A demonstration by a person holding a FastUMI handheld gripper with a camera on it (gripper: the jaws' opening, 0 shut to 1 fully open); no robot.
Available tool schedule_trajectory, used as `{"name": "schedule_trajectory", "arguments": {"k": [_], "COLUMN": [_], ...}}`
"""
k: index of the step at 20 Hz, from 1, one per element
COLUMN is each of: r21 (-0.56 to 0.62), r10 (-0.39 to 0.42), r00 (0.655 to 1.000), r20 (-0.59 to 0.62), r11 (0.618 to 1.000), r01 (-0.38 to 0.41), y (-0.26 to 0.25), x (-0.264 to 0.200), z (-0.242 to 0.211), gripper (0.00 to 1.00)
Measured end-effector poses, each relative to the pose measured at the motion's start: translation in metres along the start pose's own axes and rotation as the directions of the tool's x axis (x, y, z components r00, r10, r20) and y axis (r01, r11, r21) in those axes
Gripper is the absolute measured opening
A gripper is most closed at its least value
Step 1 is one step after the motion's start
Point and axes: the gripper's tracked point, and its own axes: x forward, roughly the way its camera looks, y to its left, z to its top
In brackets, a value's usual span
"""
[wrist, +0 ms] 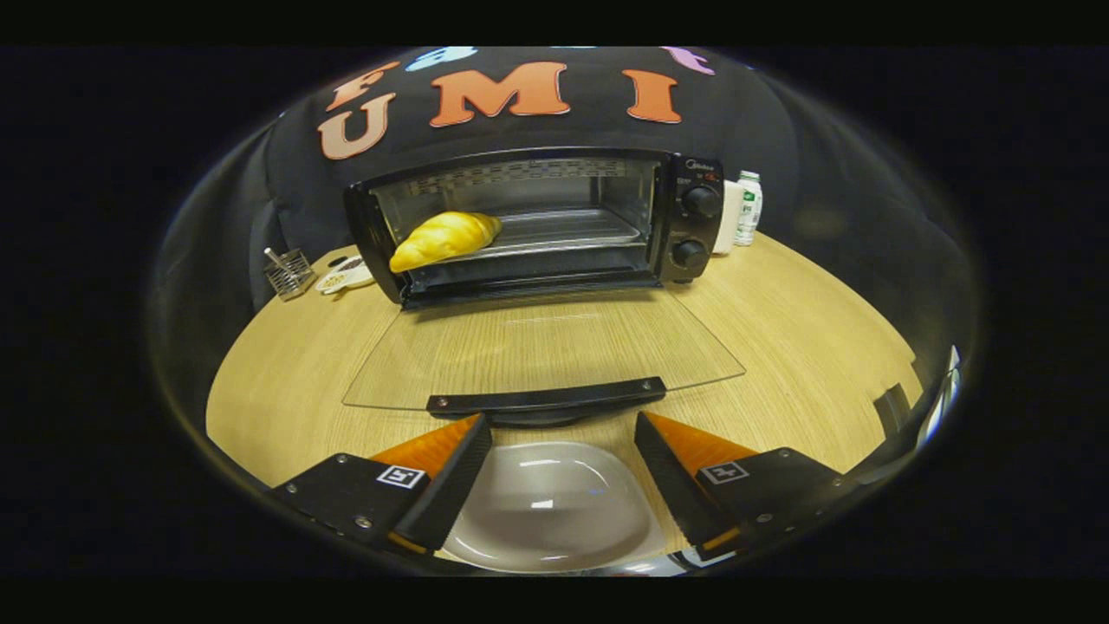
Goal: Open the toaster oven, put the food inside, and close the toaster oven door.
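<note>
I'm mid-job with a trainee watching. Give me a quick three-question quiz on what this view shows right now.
1. True or false: the toaster oven door is shut.
2. Where is the croissant? A) on the white plate B) on the oven rack, at its left side C) between the fingers
3. Fill in: the gripper is ____, with the white plate lying between its fingers and the door handle just ahead.

Key
1. False: the glass door lies folded down flat over the table.
2. B
3. open
</note>
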Motion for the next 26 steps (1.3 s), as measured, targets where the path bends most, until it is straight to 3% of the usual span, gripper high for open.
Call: {"name": "schedule_trajectory", "arguments": {"k": [7, 16, 26], "r21": [0.015, 0.093, 0.088], "r10": [0.015, 0.075, 0.068], "r00": [0.999, 0.977, 0.951], "r20": [0.041, 0.201, 0.300], "r11": [1.000, 0.991, 0.991], "r01": [-0.015, -0.095, -0.099], "y": [0.001, 0.010, 0.021], "x": [-0.009, -0.035, -0.027], "z": [0.013, 0.094, 0.170], "gripper": [0.99, 0.99, 0.99]}}
